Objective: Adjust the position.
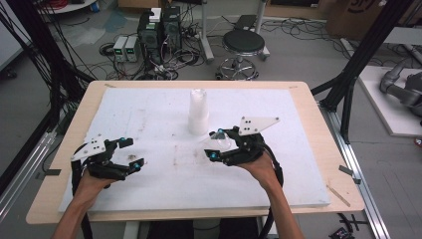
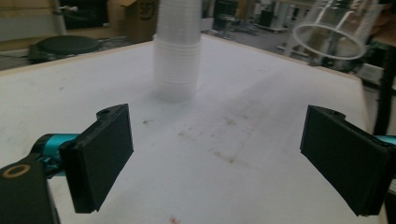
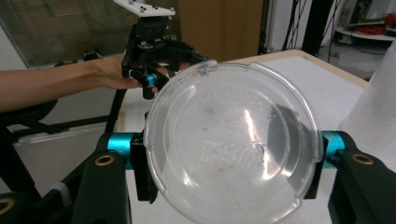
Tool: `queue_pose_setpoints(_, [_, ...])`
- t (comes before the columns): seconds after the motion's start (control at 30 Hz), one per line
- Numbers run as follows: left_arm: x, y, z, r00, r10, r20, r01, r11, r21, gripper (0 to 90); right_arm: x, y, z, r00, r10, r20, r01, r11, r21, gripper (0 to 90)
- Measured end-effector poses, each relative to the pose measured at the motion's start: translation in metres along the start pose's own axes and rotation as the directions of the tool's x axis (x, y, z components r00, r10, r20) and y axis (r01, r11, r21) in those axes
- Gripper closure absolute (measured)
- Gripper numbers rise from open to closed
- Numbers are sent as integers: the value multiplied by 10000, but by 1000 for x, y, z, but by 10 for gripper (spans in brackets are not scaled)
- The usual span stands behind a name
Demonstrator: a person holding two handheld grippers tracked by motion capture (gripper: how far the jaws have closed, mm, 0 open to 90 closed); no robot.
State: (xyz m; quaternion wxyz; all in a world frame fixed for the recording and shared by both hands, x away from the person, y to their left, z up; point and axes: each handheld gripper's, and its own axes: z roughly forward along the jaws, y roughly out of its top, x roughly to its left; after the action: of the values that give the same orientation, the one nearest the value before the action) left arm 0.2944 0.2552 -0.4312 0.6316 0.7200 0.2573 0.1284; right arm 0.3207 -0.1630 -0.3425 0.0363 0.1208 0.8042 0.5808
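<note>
An upside-down stack of clear plastic cups (image 1: 198, 114) stands on the white mat at the table's middle, also seen ahead in the left gripper view (image 2: 177, 60) and at the right edge of the right gripper view (image 3: 373, 116). My right gripper (image 1: 216, 144) is shut on a single clear cup (image 1: 222, 143), held just right of the stack. Its round bottom faces the camera (image 3: 233, 140) between the jaws (image 3: 233, 156); its rim shows up high (image 2: 334, 32). My left gripper (image 1: 132, 153) hovers at the mat's left, open and empty (image 2: 224, 158), and shows farther off (image 3: 154, 84).
The white mat (image 1: 149, 109) covers most of the wooden table (image 1: 318, 149). Beyond the far edge stand a black stool (image 1: 243, 45), computer boxes (image 1: 159, 32) and loose cables. Black frame posts (image 1: 348, 84) rise at both sides.
</note>
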Motion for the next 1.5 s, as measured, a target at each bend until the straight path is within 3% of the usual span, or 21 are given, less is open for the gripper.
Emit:
queue_pose_setpoints(0.07, [-1, 9, 6, 9948, 111, 1012, -120, 9999, 77, 92, -2, 0, -1, 9999, 54, -161, -56, 9999, -142, 403])
queue_pose_setpoints(0.17, [-6, 20, 16, 9806, 291, 1940, -307, 9995, 51, 92, -4, -2, -1, 9993, 137, -359, -151, 9991, -389, 403])
queue_pose_setpoints(0.33, [-20, 35, 40, 9573, 636, 2819, -589, 9979, -253, 92, -6, -4, 3, 9973, 239, -694, -282, 9977, -613, 403])
queue_pose_setpoints(0.43, [-28, 40, 56, 9474, 688, 3125, -580, 9974, -437, 92, -5, -4, 7, 9957, 214, -903, -275, 9974, -670, 403])
queue_pose_setpoints(0.67, [-46, 44, 90, 9269, 948, 3632, -708, 9944, -790, 92, -1, -3, 15, 9929, 106, -1185, -174, 9982, -572, 403])
queue_pose_setpoints(0.9, [-59, 46, 115, 9151, 1163, 3860, -953, 9928, -731, 92, 0, -3, 17, 9907, 90, -1359, -177, 9979, -625, 403])
queue_pose_setpoints(1.23, [-66, 48, 125, 9059, 1332, 4020, -1110, 9908, -780, 97, 1, -3, 18, 9870, 64, -1604, -193, 9967, -792, 403])
queue_pose_setpoints(1.4, [-68, 47, 129, 8968, 1354, 4212, -1153, 9907, -729, 103, 1, -3, 19, 9860, 108, -1666, -240, 9967, -774, 403])
queue_pose_setpoints(1.5, [-68, 47, 129, 8945, 1472, 4221, -1301, 9891, -692, 125, 1, -4, 20, 9855, 110, -1693, -243, 9967, -771, 403])
